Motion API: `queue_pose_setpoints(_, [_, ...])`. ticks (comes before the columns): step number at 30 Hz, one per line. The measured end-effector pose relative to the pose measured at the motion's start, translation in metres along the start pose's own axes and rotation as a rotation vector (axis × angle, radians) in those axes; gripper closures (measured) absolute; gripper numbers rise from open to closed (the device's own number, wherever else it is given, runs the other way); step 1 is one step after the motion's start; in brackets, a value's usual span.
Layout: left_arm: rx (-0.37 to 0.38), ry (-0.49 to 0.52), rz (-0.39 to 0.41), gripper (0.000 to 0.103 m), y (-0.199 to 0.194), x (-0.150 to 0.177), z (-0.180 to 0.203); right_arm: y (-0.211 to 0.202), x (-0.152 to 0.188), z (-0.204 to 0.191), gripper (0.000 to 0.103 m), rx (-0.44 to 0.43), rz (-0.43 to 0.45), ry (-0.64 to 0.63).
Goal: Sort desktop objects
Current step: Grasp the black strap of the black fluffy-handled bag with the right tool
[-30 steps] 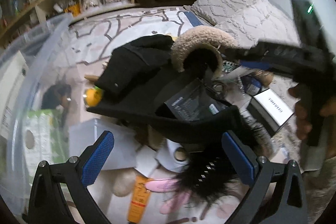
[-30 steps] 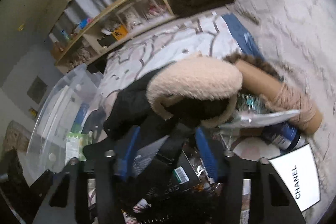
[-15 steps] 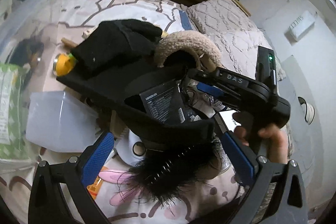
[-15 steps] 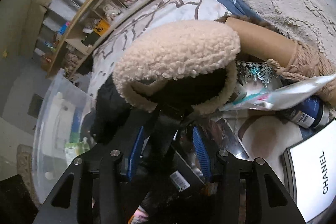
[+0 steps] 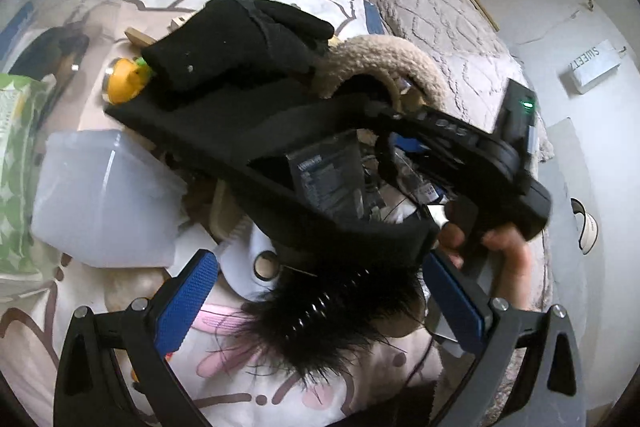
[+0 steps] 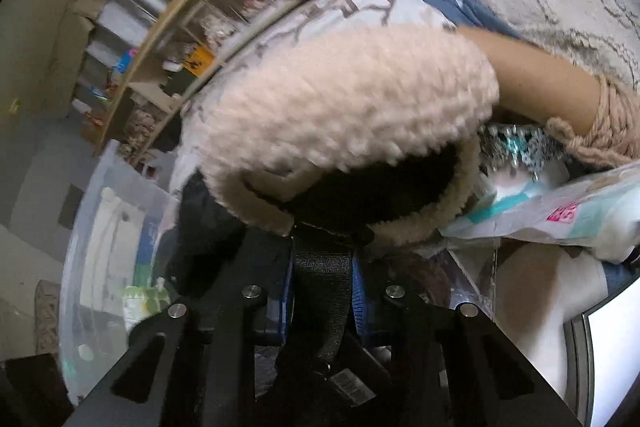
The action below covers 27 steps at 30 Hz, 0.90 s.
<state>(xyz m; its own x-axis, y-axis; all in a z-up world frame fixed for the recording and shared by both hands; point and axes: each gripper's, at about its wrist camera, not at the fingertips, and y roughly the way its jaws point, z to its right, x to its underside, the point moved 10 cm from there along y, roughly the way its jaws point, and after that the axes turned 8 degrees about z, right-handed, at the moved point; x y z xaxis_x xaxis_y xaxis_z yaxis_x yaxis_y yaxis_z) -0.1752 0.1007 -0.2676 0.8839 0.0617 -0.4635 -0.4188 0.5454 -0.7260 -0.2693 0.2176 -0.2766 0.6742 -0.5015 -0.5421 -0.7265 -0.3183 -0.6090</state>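
A beige fleece bag (image 6: 340, 115) with a black strap (image 6: 320, 287) lies on a pile of clutter on the bed. My right gripper (image 6: 320, 283) is shut on that black strap, just under the bag's dark opening. In the left wrist view the same bag (image 5: 384, 67) and its wide black strap (image 5: 280, 155) cross the middle, with the right gripper's body and hand (image 5: 480, 155) at the right. My left gripper (image 5: 316, 291) is open and empty, above a black feathery brush (image 5: 340, 323).
A black glove (image 5: 240, 39), an orange toy (image 5: 122, 81), a translucent plastic box (image 5: 104, 195) and a dark printed packet (image 5: 328, 175) lie in the pile. A clear storage bin (image 6: 112, 267) stands left. A cardboard tube (image 6: 552, 95) and a plastic pouch (image 6: 560, 211) lie right.
My right gripper closed in on the bag and shut on its black strap. My left gripper tilted and drew nearer the pile, still open.
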Motion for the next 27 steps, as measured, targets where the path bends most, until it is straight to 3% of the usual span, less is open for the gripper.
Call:
queue_pose_setpoints(10, [-0.084, 0.156, 0.098, 0.0, -0.016, -0.008, 0.004, -0.074, -0.036, -0.057, 0.078, -0.17, 0.181, -0.066])
queue_pose_setpoints(16, [-0.025, 0.203, 0.155, 0.0, -0.021, -0.014, 0.022, -0.123, -0.054, -0.092, 0.078, -0.216, 0.288, -0.163])
queue_pose_setpoints(21, [0.019, 0.289, 0.252, 0.0, -0.04, -0.024, 0.042, -0.139, -0.043, -0.109, 0.078, -0.216, 0.279, -0.267])
queue_pose_setpoints(27, [0.011, 0.292, 0.254, 0.0, -0.037, -0.026, 0.043, -0.132, -0.022, -0.111, 0.078, -0.243, 0.204, -0.294])
